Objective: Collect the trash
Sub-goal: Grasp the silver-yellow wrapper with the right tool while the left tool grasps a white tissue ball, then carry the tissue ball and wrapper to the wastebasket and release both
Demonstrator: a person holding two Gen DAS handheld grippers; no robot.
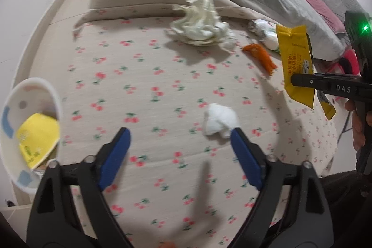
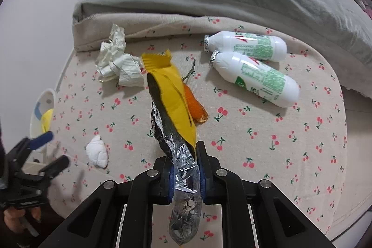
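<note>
Beside the bed (image 1: 162, 90), bin (image 1: 14, 122) already holding one yellow packet (image 1: 37, 136); right hand-held gripper (image 2: 186, 176) clamped on yellow wrapper (image 2: 172, 94), left hand-held gripper (image 1: 180, 138) spread apart by white tissue wad (image 1: 219, 120); crumpled paper (image 2: 116, 62), orange wrapper (image 2: 196, 108), two bottles (image 2: 260, 66) still uncollected mid-bed.

We see even, soft indoor light with no harsh glare. Shadows fall toward us from the crumpled paper (image 1: 200, 24) and the left gripper (image 1: 180, 133). The left view is motion-blurred across the sheet (image 1: 144, 76); the right view is sharper. Both bend strongly and darken at the rims.
</note>
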